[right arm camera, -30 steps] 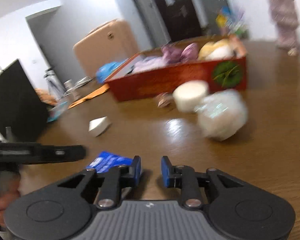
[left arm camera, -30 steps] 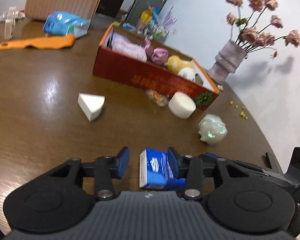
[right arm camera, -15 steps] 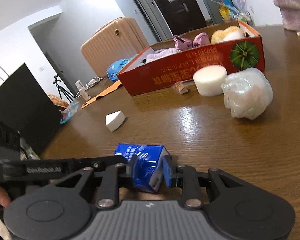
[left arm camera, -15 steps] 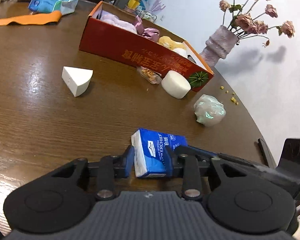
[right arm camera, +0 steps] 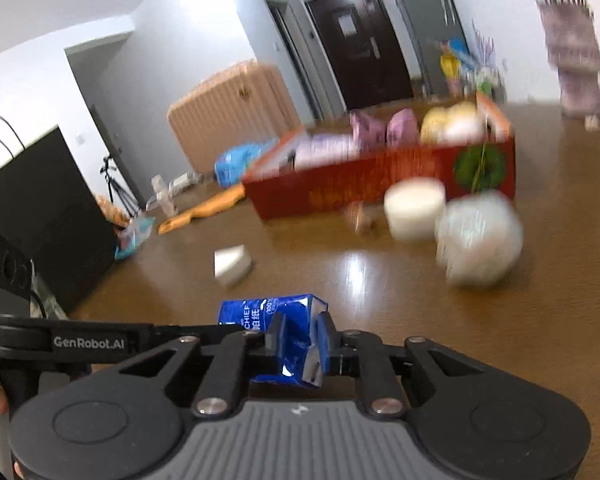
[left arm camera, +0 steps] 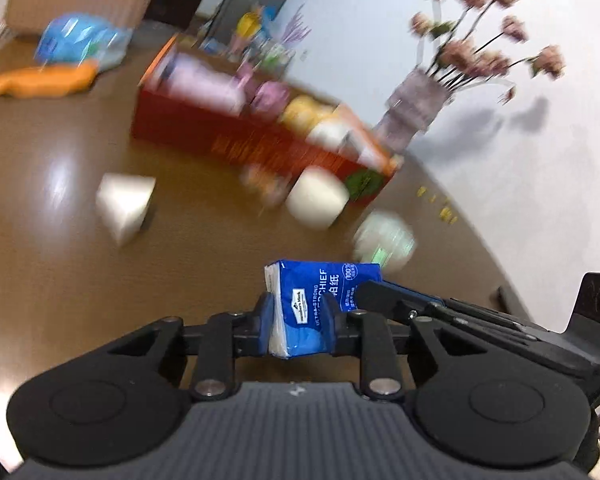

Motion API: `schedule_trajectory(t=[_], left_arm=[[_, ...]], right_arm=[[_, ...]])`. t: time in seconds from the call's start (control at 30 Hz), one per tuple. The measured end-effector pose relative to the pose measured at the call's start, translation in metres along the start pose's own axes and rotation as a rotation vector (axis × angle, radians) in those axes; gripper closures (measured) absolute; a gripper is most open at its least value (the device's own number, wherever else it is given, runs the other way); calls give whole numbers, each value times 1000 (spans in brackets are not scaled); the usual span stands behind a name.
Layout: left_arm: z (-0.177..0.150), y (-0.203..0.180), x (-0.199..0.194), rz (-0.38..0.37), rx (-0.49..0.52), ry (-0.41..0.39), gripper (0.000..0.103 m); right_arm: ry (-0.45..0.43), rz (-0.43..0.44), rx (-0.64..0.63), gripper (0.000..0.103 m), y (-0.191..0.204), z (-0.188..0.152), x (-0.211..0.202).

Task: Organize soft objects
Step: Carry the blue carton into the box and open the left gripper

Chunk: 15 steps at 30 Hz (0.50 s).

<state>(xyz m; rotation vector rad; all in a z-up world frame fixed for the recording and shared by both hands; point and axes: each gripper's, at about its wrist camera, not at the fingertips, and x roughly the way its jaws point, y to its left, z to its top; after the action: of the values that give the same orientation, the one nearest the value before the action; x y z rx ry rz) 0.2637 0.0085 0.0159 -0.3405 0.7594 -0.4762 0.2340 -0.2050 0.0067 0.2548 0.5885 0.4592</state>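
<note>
A blue tissue pack [left arm camera: 320,300] lies low over the brown table [left arm camera: 40,280], and both grippers hold it. My left gripper [left arm camera: 296,316] has its jaws closing, pads pressed on the pack's white end. My right gripper [right arm camera: 300,340] is also closing and crumples the other end of the tissue pack [right arm camera: 276,320]. It reaches in from the right in the left wrist view, right gripper [left arm camera: 384,292]. Beyond stands a red box [left arm camera: 260,144] holding several soft items, seen again as the red box [right arm camera: 380,184].
On the table before the box lie a white wedge sponge [left arm camera: 126,204], a round white sponge [left arm camera: 318,202], a shiny crumpled ball [left arm camera: 384,240] and a small wrapped sweet [right arm camera: 360,218]. A vase of flowers [left arm camera: 416,112] stands at the right, an orange tool [left arm camera: 40,82] far left.
The left jaws went from wide apart to pressing on the pack. The right gripper came onto the pack's other end and squeezed it. Both views are now blurred.
</note>
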Motion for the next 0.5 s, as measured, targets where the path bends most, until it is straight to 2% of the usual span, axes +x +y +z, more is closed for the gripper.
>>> schedule_trajectory(t=[0.1,0.2,0.33,0.43,0.5], left_arm=[[57,-16,9,-24,66,-54,78],[123,-20,44,-27,107,-46,78],[196,0,121,17,68,51,78],[229,20,184,89,66,150,78],[239,36,219,149,79,211,78]], right_arm=[[-65,-17,-63,87,-6,52,1],[-75,-25,-68,87,-28,114,25],[14,-32,9,87,-78,179,98],[118,-92,-27,87,-101,208,166],[205,-125,-65,87,-110,217,213]])
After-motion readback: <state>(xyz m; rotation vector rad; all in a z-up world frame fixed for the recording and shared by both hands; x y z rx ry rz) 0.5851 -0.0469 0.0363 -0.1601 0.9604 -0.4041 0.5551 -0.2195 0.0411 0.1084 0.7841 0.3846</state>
